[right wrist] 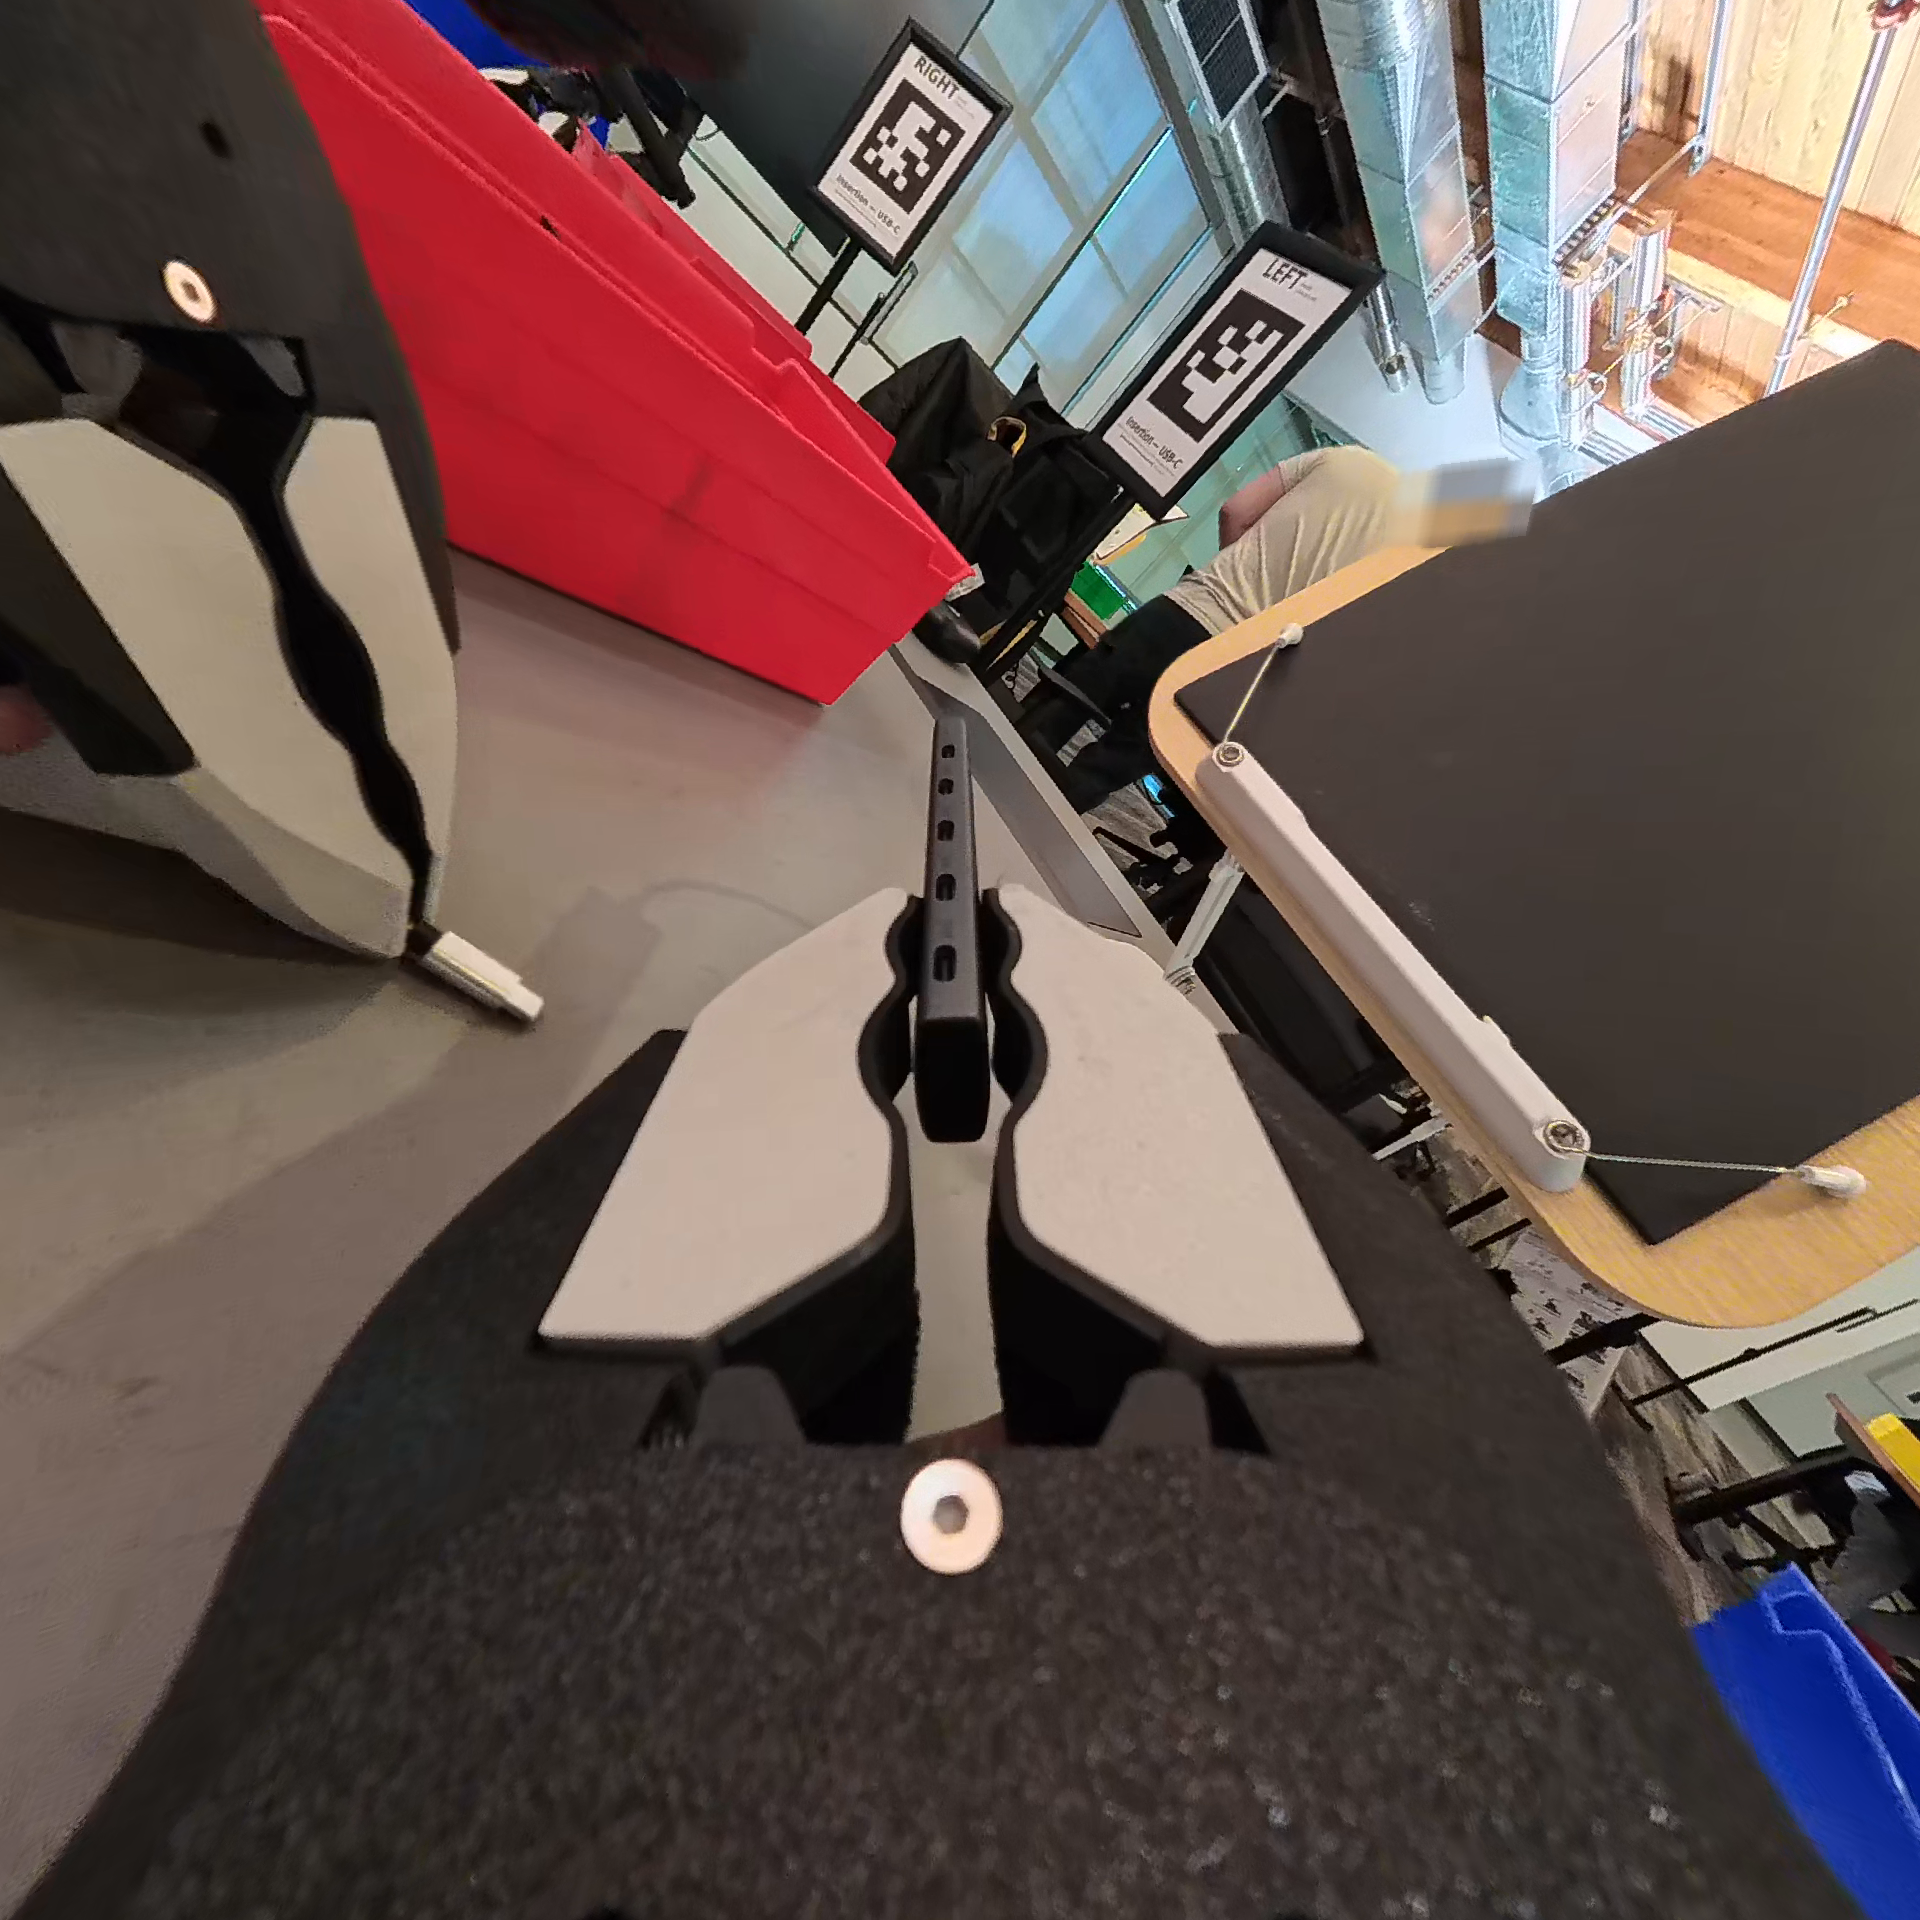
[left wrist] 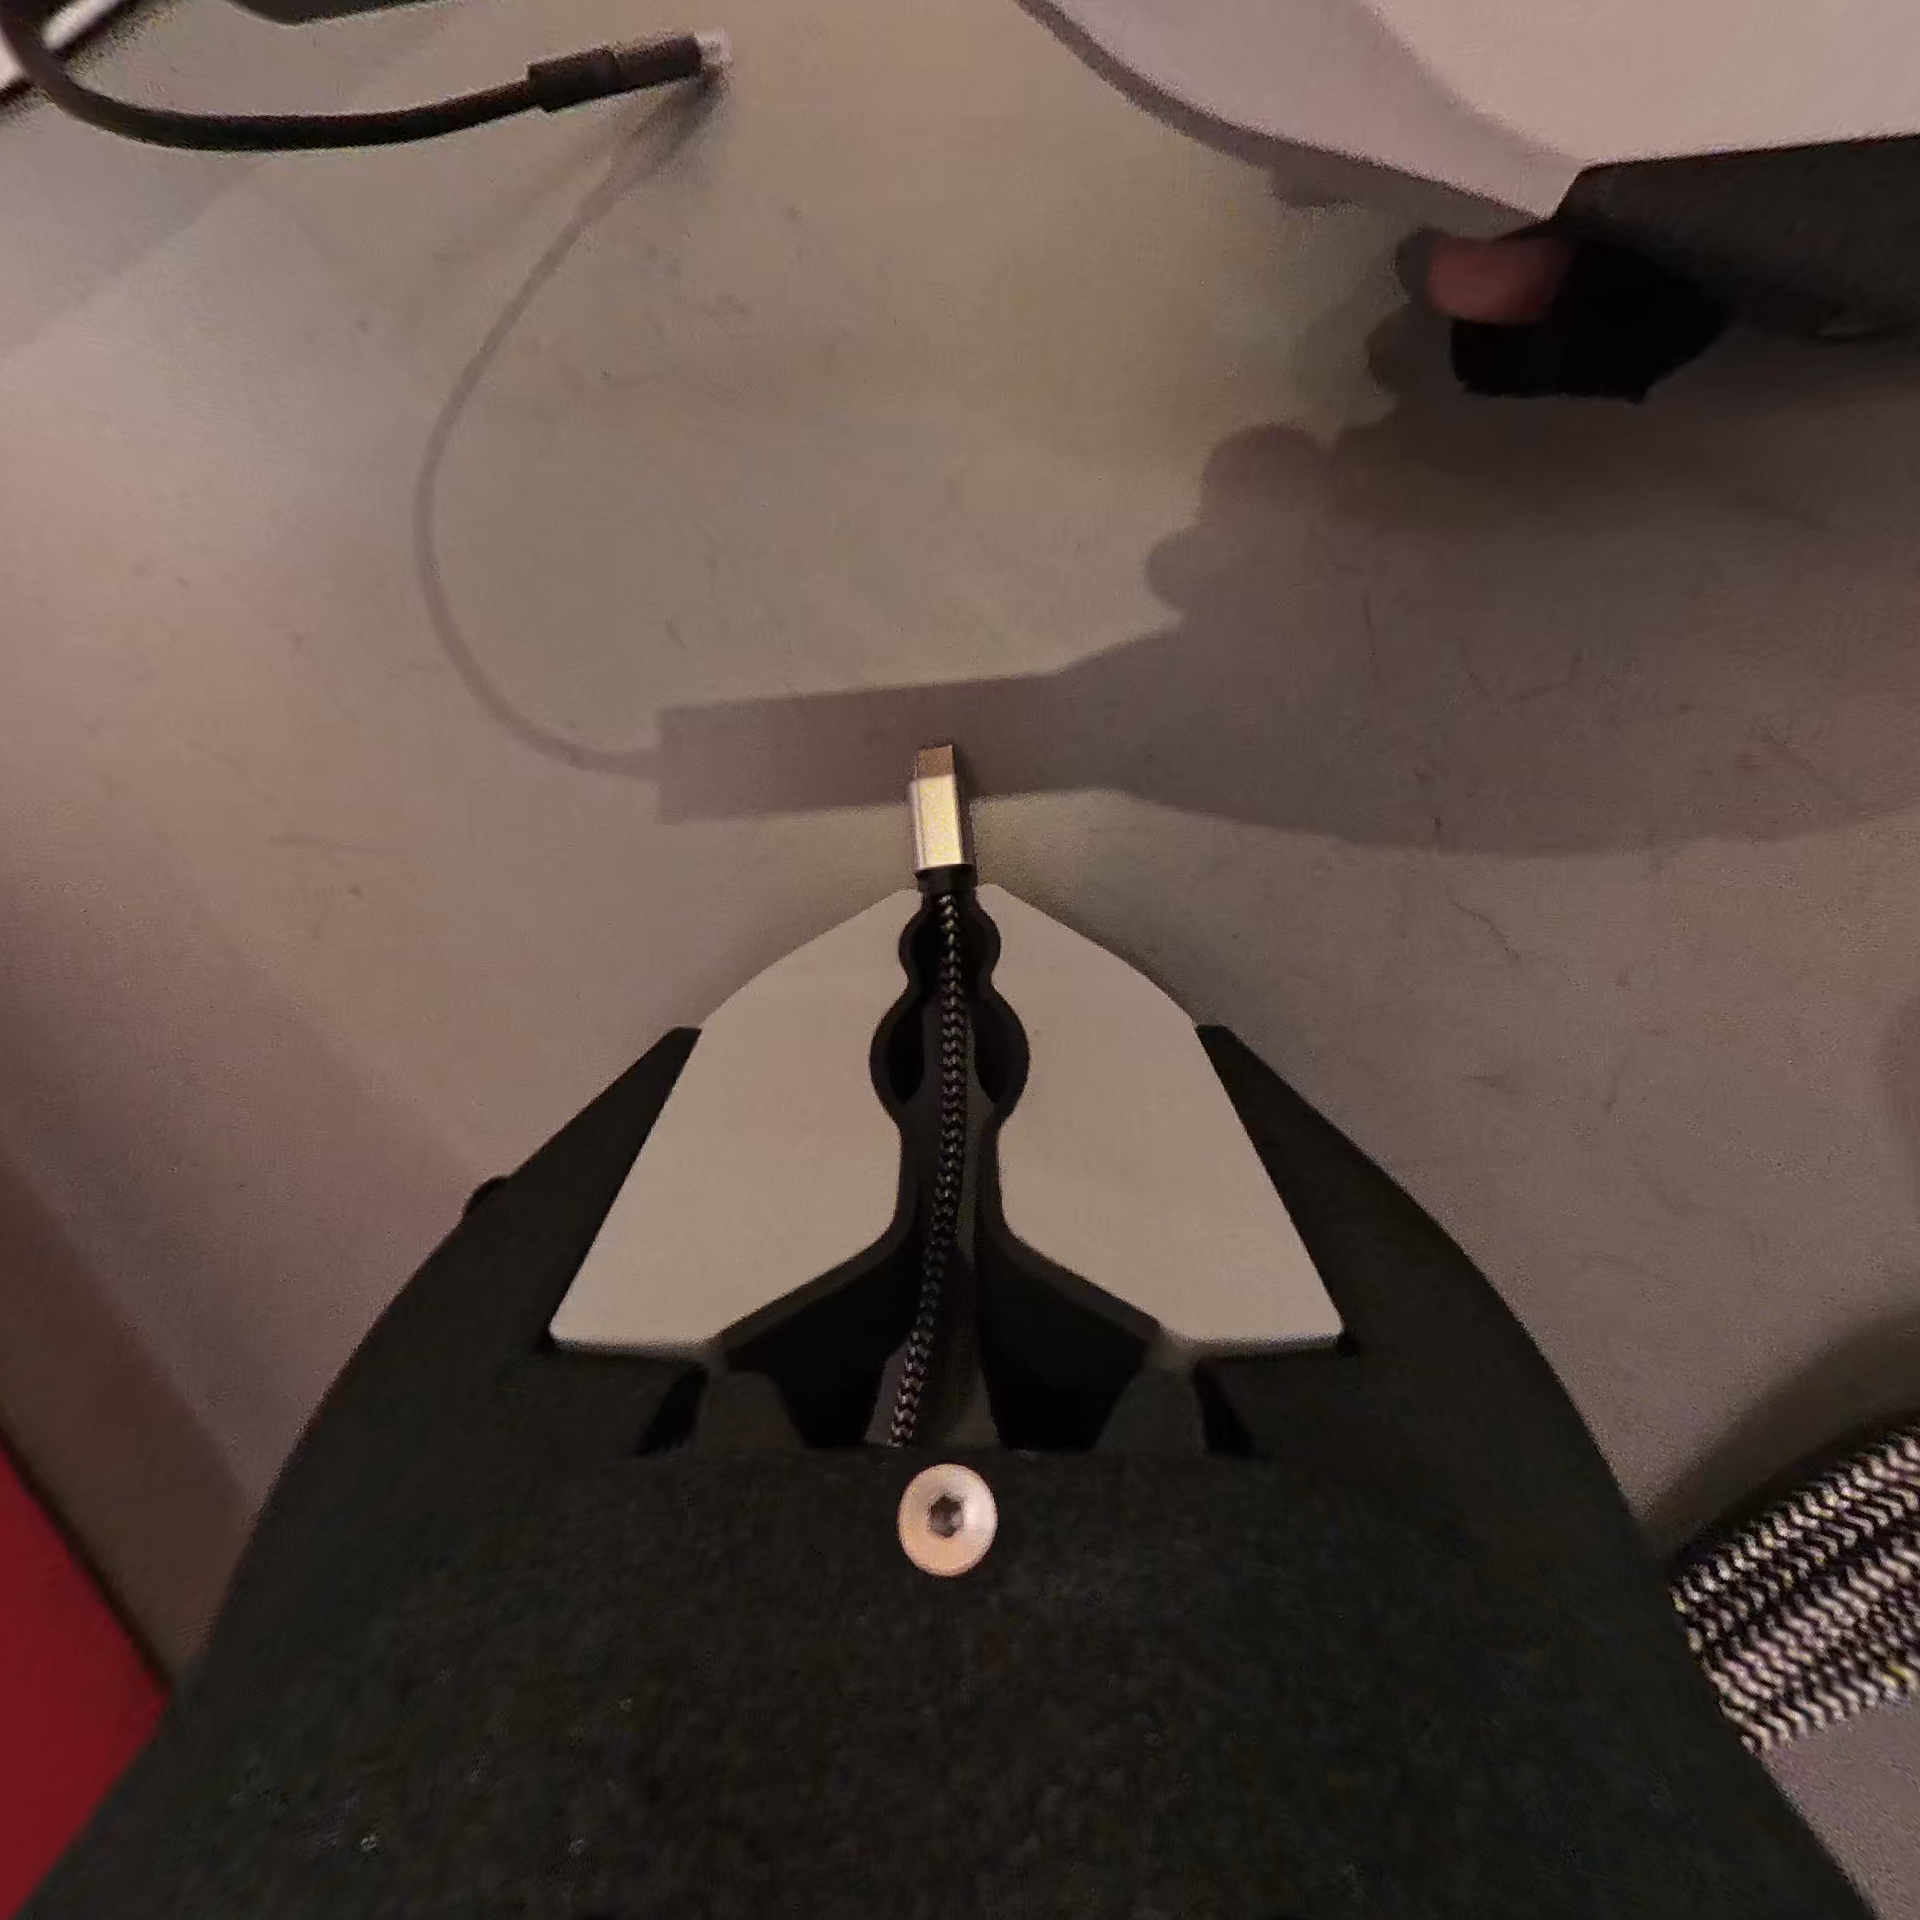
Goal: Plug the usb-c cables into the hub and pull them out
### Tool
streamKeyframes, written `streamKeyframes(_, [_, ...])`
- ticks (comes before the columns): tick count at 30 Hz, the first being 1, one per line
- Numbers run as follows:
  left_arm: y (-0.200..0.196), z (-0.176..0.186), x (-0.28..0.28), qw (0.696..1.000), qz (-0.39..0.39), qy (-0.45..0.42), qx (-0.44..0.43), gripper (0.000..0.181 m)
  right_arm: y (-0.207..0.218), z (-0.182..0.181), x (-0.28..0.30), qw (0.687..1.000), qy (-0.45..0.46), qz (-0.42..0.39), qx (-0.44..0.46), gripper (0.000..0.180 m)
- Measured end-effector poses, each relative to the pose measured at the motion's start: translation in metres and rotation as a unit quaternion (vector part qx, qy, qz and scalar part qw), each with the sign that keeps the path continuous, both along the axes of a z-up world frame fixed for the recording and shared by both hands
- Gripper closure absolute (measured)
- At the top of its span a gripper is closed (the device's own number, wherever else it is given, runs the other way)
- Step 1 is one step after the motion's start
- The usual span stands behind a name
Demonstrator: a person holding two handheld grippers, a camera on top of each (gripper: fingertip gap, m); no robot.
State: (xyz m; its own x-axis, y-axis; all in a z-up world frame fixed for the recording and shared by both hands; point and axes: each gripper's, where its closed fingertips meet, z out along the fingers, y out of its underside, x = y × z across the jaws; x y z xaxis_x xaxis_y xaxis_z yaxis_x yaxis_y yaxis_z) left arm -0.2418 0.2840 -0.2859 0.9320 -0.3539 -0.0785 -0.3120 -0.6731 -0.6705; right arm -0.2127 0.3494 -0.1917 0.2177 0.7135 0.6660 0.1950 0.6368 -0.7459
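Now your left gripper (left wrist: pixel 940 894), clamped on the usb-c cable (left wrist: pixel 938 826), points its plug rightward toward the hub (right wrist: pixel 951 935) pinched edge-up in your right gripper (right wrist: pixel 948 925).

A workshop or lab set up for recording. Beyond the fingers (right wrist: pixel 940 940) stand two framed fiducial-marker signs (right wrist: pixel 909 140), red storage bins (right wrist: pixel 644 416) on the grey table (right wrist: pixel 623 790), bare silver ducting (right wrist: pixel 1392 156) overhead, large windows (right wrist: pixel 1049 208), and a blue bin (right wrist: pixel 1808 1745) lower right.
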Motion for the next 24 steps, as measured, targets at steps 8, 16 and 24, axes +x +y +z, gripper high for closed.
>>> streamKeyframes(8, [-0.003,0.051,0.019,0.996,-0.082,0.033,0.031,0.178,-0.004,-0.011,-0.004,0.996,-0.046,-0.009,0.075,0.17])
streamKeyframes(16, [-0.012,0.075,0.046,0.992,-0.124,0.014,0.027,0.178,-0.008,-0.021,-0.007,0.98,-0.096,-0.041,0.169,0.17])
streamKeyframes(24, [-0.006,0.067,0.026,0.996,-0.086,0.026,0.008,0.178,-0.019,-0.023,-0.012,0.978,-0.099,-0.025,0.181,0.17])
